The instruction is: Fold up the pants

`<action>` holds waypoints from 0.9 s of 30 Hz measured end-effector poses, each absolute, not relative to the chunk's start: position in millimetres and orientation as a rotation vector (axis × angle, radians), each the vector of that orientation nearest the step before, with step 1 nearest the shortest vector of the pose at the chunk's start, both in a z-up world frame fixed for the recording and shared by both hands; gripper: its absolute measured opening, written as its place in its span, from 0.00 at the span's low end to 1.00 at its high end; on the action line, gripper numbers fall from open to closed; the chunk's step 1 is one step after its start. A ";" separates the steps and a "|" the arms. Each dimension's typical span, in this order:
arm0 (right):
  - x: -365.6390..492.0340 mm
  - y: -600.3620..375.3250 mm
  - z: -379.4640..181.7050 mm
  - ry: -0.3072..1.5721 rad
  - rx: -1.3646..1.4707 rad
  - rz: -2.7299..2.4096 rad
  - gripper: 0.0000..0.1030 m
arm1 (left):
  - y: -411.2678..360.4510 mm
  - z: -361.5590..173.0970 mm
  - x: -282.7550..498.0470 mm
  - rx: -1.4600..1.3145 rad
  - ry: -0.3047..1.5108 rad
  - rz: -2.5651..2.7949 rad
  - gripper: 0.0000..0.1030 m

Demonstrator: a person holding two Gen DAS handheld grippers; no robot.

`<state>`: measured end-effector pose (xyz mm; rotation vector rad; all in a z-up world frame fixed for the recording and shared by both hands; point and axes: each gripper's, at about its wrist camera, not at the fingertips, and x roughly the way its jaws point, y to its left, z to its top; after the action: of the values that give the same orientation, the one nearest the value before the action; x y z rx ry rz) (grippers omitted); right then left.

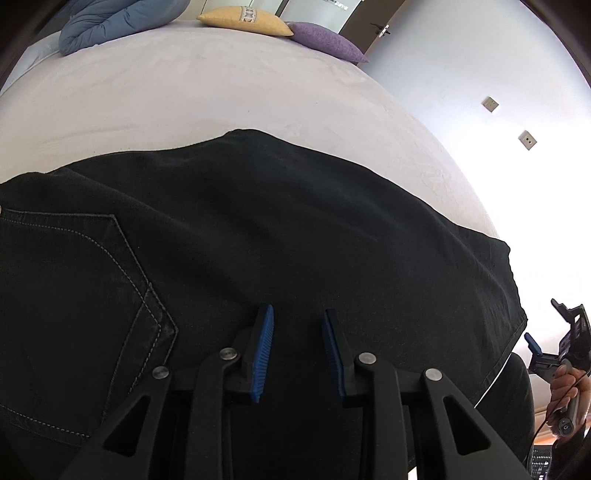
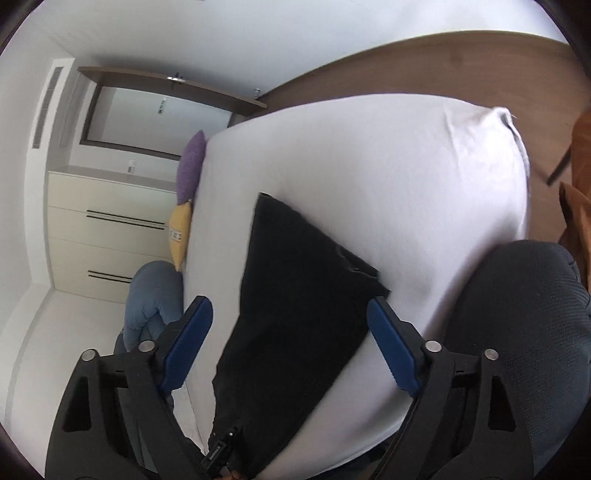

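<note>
Black pants (image 1: 295, 221) lie folded flat on a pale bed (image 1: 184, 92), with a stitched back pocket (image 1: 74, 295) at the left. My left gripper (image 1: 298, 349) hovers low over their near part. Its blue pads (image 1: 264, 350) stand a small gap apart and both inner faces are bare, so it is open. My right gripper (image 2: 288, 304) is wide open above the pants (image 2: 295, 295), with nothing between its fingers. In the left wrist view the right gripper (image 1: 546, 325) shows off the pants' right end, held in a hand (image 1: 565, 391).
A blue quilt (image 1: 110, 26), a yellow cushion (image 1: 243, 22) and a purple cushion (image 1: 325, 40) lie along the bed's far side. A person's dark-trousered leg (image 2: 517, 332) presses against the bed (image 2: 406, 184). A drawer cabinet (image 2: 103, 221) stands beyond, and wooden floor (image 2: 443, 74) lies past the bed's end.
</note>
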<state>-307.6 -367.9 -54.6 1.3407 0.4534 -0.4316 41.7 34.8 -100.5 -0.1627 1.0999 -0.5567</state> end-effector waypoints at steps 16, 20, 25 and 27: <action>-325.1 -372.1 -115.4 0.365 1.557 -0.343 0.58 | 12.3 -100.2 37.0 -0.112 1.099 -0.525 0.29; -325.7 -370.4 -131.0 0.270 1.641 -0.317 0.57 | 7.2 -100.1 35.3 -0.101 1.098 -0.521 0.29; -315.5 -371.7 -143.2 0.177 1.694 -0.301 0.45 | 5.2 -100.8 34.4 -0.104 1.096 -0.519 0.29; -307.5 -372.1 -145.3 0.202 1.685 -0.295 0.28 | 3.8 -100.9 33.8 -0.103 1.094 -0.518 0.29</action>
<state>-307.5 -372.1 -145.3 1.6850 0.2024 -0.2954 33.8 3.8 -100.9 -0.1034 1.0944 -0.5177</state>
